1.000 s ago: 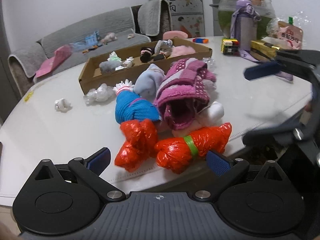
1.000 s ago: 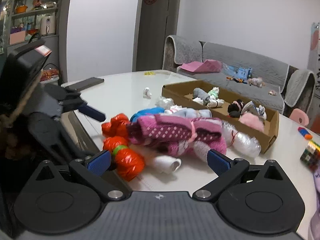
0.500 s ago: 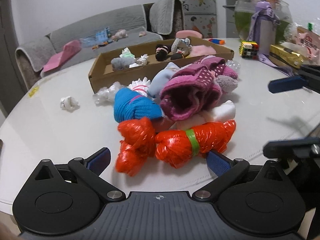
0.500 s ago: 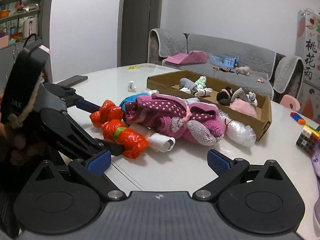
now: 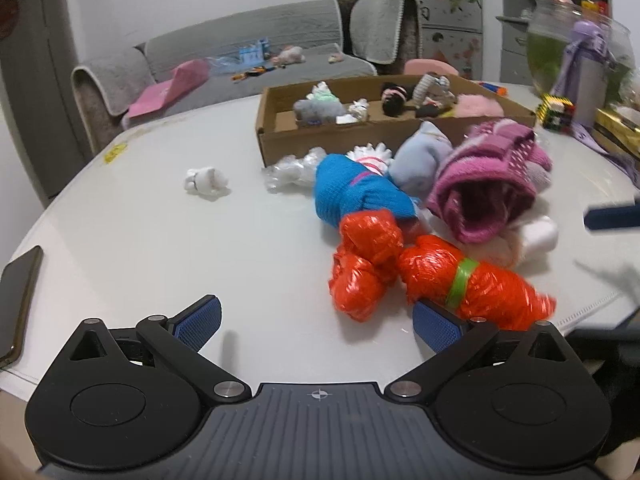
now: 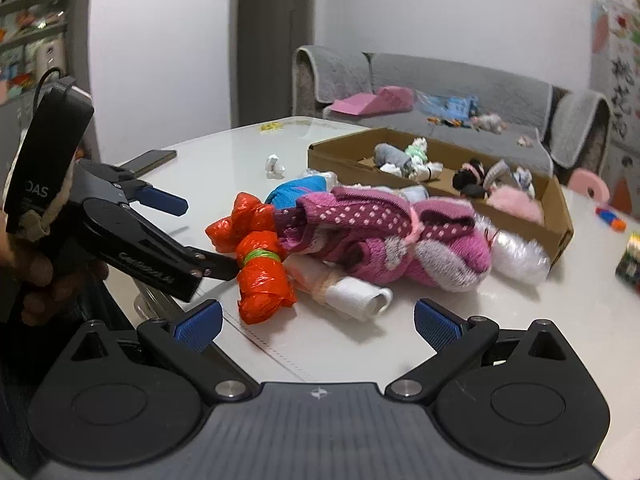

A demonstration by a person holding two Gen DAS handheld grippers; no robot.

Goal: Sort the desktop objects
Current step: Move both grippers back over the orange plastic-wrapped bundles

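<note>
Sorting partly done: some small items lie in the box (image 5: 360,136), a pile (image 5: 432,208) waits on the tabletop (image 5: 160,240) beside it; both tongs, left (image 5: 316,322) and right (image 6: 318,320), apart, empty.

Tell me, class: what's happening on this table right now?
A person holds two grippers over a pile of rolled socks and bags. The left gripper, open, is at the orange bag bundle with the green band; the right gripper, open, holds nothing. The cardboard box already holds some small items.
</note>
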